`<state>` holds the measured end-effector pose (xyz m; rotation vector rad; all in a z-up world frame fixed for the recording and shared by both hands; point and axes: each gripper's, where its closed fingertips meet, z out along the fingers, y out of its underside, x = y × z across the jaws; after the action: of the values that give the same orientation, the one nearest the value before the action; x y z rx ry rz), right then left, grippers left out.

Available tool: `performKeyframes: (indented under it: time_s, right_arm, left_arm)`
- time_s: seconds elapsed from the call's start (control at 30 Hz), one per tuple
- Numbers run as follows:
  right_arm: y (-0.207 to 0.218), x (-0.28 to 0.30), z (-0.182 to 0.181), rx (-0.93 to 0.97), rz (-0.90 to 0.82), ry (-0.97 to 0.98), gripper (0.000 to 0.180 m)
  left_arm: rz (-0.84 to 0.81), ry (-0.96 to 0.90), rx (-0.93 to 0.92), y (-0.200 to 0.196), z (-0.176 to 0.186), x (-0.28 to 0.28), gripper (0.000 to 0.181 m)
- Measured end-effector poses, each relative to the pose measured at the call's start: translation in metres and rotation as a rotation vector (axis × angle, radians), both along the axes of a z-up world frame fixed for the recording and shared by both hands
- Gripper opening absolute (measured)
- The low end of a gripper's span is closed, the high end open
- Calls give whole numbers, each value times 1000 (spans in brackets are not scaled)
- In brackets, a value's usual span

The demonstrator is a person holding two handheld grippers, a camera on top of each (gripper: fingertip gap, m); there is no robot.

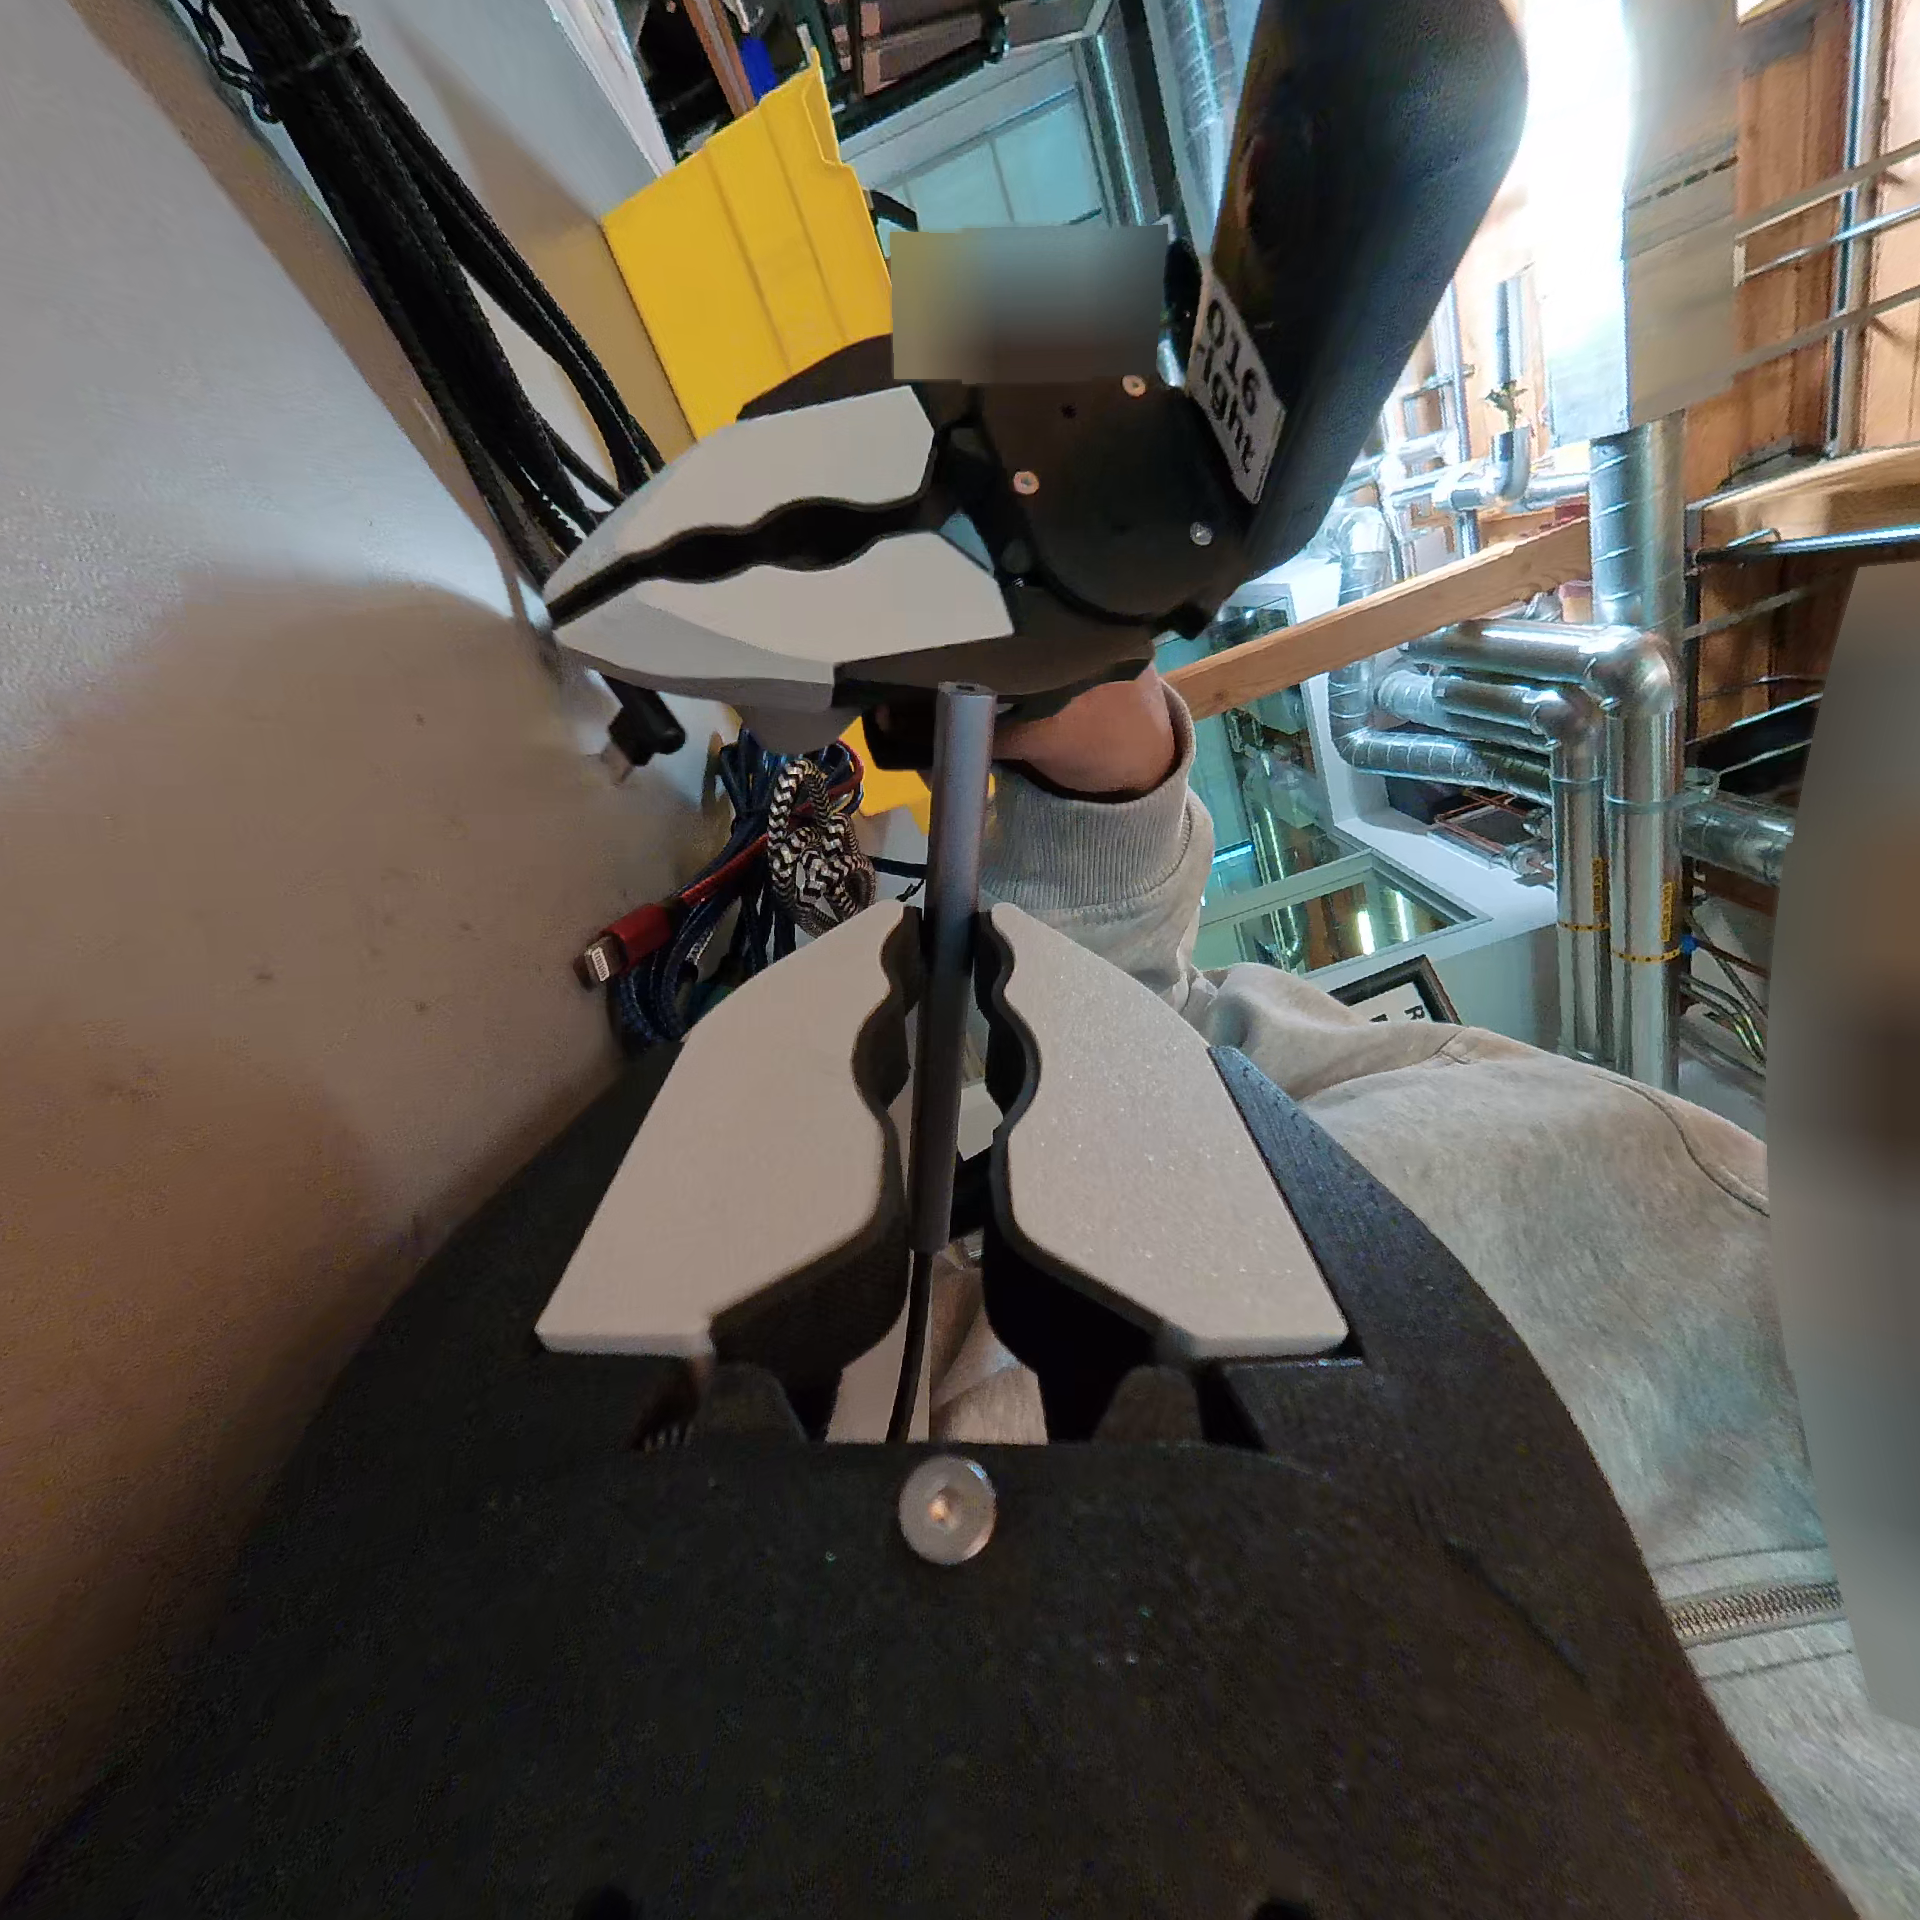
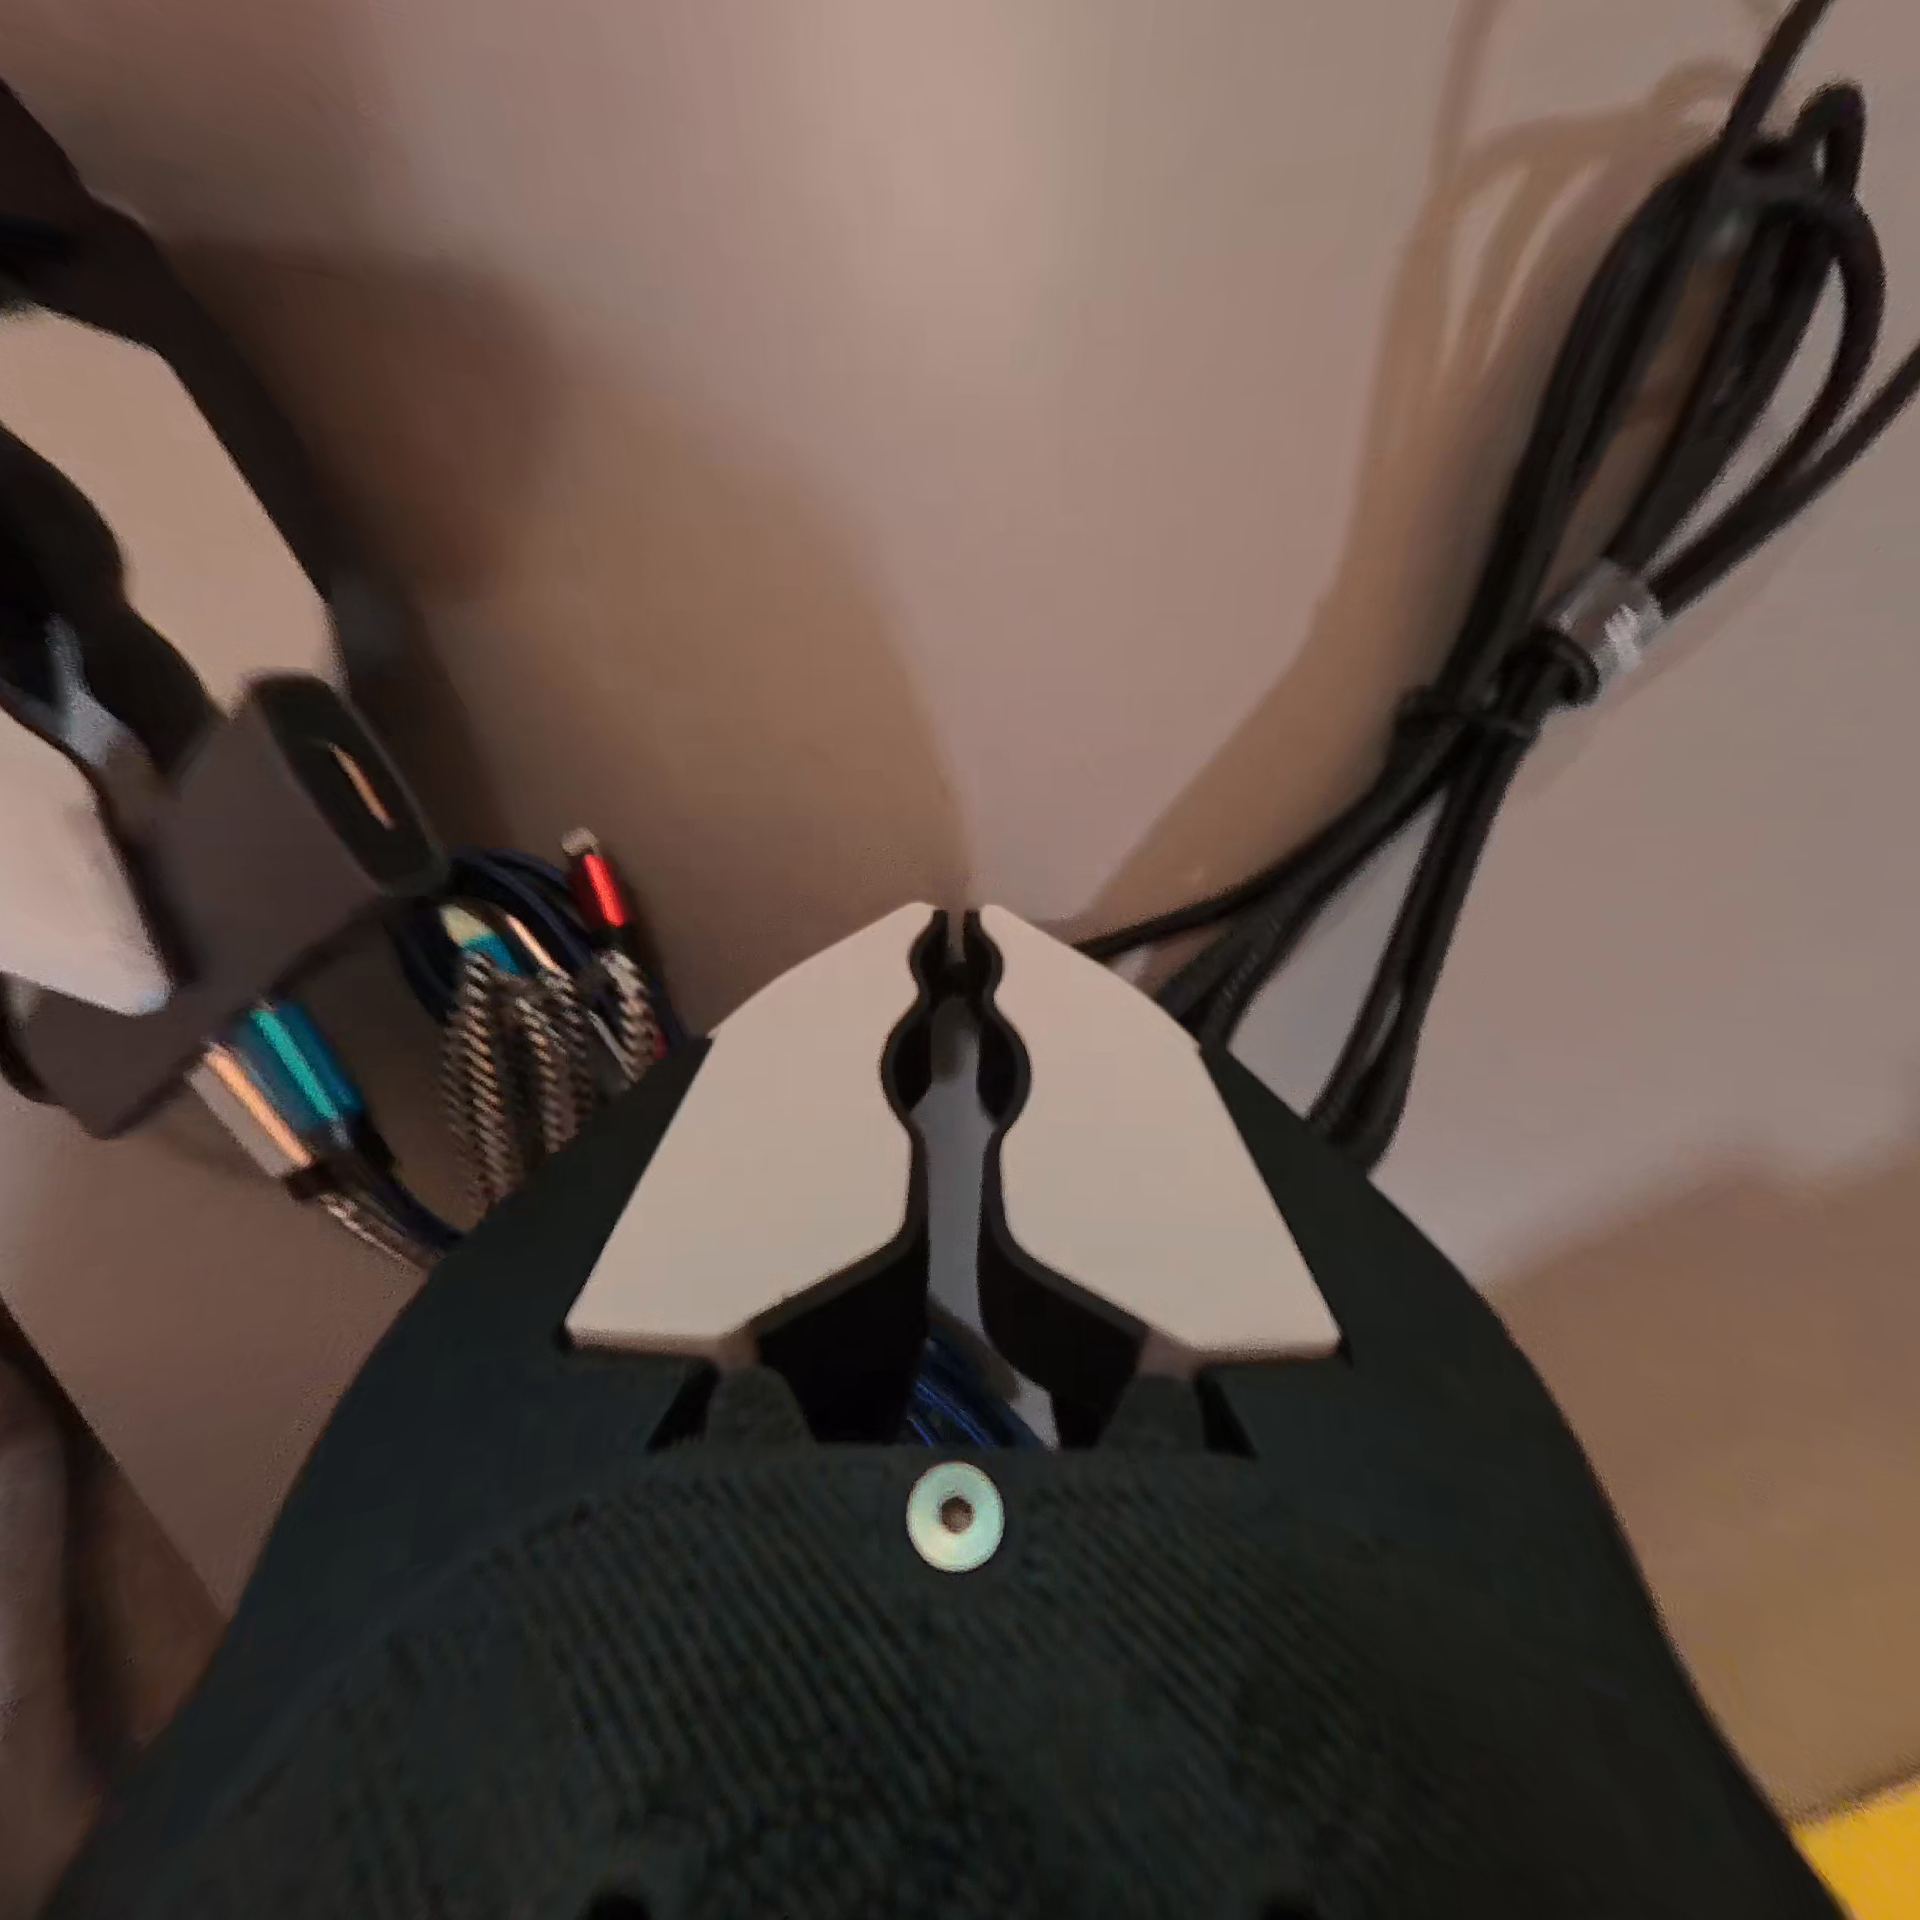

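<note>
- Left tongs (image 1: 943,1049): clamped on a thin grey tube (image 1: 956,935). It's held mid-length; top end pokes out toward the right tongs (image 1: 582,613), with a thin black cord exiting the bottom.
- Tube looks light, stiff and smooth, so could slip. Best hold looks mid-shaft, in the pad notch.
- Right tongs: pinched nearly closed on what looks like a thin black cable (image 2: 954,940); not sure.
- Nearby: matte white wall (image 1: 208,520), braided black cable bundle (image 2: 1621,644), striped and blue leads (image 2: 540,1039).
</note>
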<state>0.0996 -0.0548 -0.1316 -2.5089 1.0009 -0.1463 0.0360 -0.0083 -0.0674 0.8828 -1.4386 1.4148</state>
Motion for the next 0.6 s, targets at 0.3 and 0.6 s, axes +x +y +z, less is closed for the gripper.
performKeyframes:
  time_s: [0.3,0.6]
  right_arm:
    - [-49,-7,23,36,-134,-60,2]
    - [-10,-14,19,146,-163,17,30]
  left_arm:
    - [0,2,-1,0,0,0,9]
    - [0,1,0,-1,0,0,9]
